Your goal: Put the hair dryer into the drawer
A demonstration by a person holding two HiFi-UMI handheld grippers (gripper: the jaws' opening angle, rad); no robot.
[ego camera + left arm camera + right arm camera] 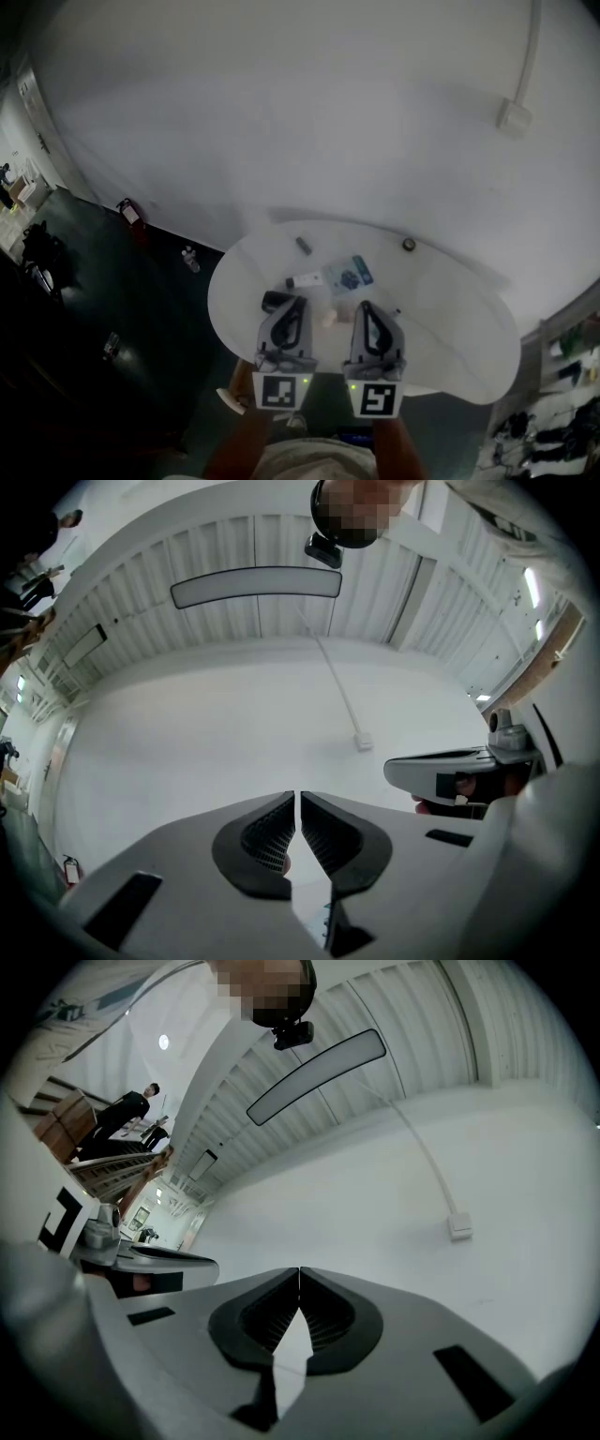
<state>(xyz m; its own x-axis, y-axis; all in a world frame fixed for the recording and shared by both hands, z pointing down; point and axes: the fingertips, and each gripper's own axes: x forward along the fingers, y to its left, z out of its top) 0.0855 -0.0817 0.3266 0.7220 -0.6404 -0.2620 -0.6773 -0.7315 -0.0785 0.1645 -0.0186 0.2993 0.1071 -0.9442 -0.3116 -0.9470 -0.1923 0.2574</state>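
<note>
Left gripper (298,808) and right gripper (299,1283): jaws together, nothing held.
Side by side over near edge of round white table (450,347); small items (330,277) just beyond tips.

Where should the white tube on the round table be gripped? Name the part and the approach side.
Probably the middle of the white tube, from above. It lies flat on the table, long axis running left to right in the head view, so jaws closing across its narrow width should seat best. The left gripper is nearer; its shut jaws must open first.
</note>
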